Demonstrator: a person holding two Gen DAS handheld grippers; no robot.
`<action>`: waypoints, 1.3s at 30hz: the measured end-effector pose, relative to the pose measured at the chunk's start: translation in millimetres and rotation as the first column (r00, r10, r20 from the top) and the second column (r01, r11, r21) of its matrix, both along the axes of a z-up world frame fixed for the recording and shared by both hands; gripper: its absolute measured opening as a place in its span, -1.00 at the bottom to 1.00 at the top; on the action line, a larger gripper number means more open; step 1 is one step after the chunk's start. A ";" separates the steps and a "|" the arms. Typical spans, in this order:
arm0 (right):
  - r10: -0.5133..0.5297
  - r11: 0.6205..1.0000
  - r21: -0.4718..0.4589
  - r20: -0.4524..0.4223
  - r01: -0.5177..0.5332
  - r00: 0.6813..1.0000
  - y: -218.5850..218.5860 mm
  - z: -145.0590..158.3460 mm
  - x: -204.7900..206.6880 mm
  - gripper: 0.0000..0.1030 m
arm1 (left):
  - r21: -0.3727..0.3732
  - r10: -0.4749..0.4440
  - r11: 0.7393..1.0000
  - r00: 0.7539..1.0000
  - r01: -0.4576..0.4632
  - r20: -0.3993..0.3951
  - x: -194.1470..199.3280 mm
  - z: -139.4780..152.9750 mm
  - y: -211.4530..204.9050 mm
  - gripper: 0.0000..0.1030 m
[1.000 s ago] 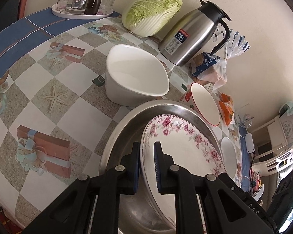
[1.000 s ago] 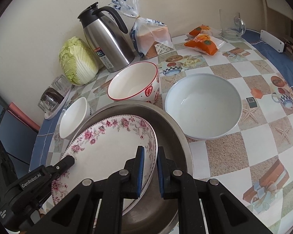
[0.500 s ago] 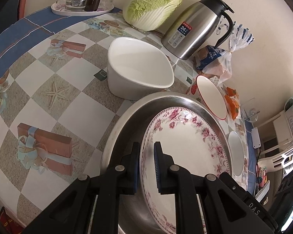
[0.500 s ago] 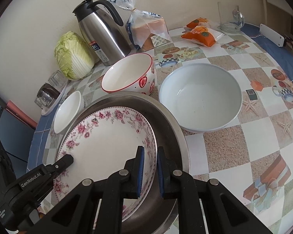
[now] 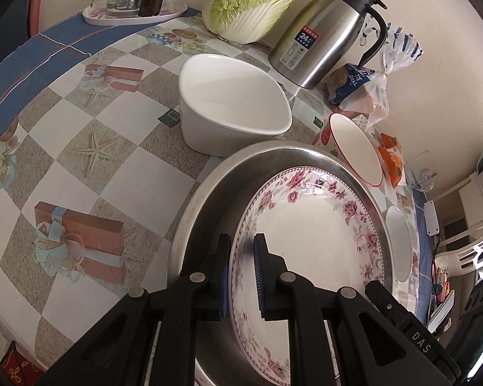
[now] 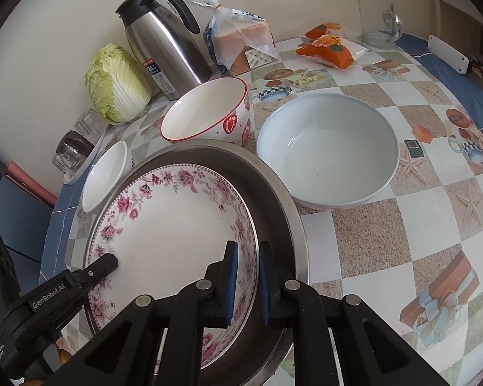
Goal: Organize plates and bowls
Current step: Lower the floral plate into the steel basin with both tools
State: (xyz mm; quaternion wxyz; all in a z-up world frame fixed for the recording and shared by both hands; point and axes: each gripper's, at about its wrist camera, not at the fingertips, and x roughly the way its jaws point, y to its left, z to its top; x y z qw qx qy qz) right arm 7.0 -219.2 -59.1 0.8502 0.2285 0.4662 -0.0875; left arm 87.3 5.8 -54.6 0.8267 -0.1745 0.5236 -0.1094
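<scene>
On the table with the checked cloth [image 6: 364,234], a big metal pan [image 6: 273,193]; inside the pan, a flowered plate [image 6: 170,225], white with pink roses round the edge, tipped a little and held over the pan's bottom; left gripper [image 5: 242,251] pinching the plate's rim on one side, one blue pad under the rim and one on top; right gripper [image 6: 248,257] pinching the rim on the other side, same way, one pad inside and one outside; both pressed tight on the plate, with only the rim between the pads; in the right view, the tip of the left gripper lying on the plate's far edge.

Just beside the pan, a red-rimmed bowl [image 6: 209,115] with strawberry pictures, touching or nearly touching the pan's edge; cannot tell which; next to that, a wide pale blue bowl [image 6: 328,151], close to the pan; on the other side, a small white bowl [image 5: 232,103], upright, near the pan.

By the wall, a steel jug [image 6: 164,48], a cabbage [image 5: 254,3], a bag of bread [image 6: 241,41], orange snack packs [image 6: 331,48]; far back, a tray with glasses [image 5: 135,0].
</scene>
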 end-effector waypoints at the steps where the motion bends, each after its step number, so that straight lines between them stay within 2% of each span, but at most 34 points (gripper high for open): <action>1: 0.001 1.000 -0.002 -0.001 -0.001 1.000 0.2 0.0 -0.1 -0.73 | -0.001 0.000 1.000 1.000 0.000 -0.004 -0.1 -0.2 0.3 -0.75; 6: 0.007 1.000 0.000 -0.008 -0.007 1.000 0.0 -1.2 -0.1 -0.74 | 0.000 0.003 1.000 1.000 -0.003 -0.017 -1.6 -1.3 0.9 -0.73; 16: 0.011 1.000 0.014 -0.022 -0.011 1.000 -1.6 -0.5 -2.1 -0.77 | 0.057 0.017 0.998 0.999 -0.015 -0.038 -4.1 0.4 1.2 -0.69; 23: 0.017 1.000 0.017 -0.031 -0.017 0.999 -0.9 -1.2 -3.2 -0.80 | 0.050 0.032 0.998 0.999 -0.029 -0.042 -5.0 0.4 4.4 -0.70; 27: 0.032 0.999 0.010 -0.033 -0.031 0.999 2.2 -0.6 -3.7 -0.75 | 0.054 0.036 0.998 0.998 -0.033 -0.049 -4.3 -0.2 3.5 -0.70; 39: 0.053 0.999 0.005 -0.043 -0.053 0.998 4.0 -2.4 -3.9 -0.75 | 0.060 0.046 0.997 0.997 -0.042 -0.063 -2.8 0.2 1.6 -0.70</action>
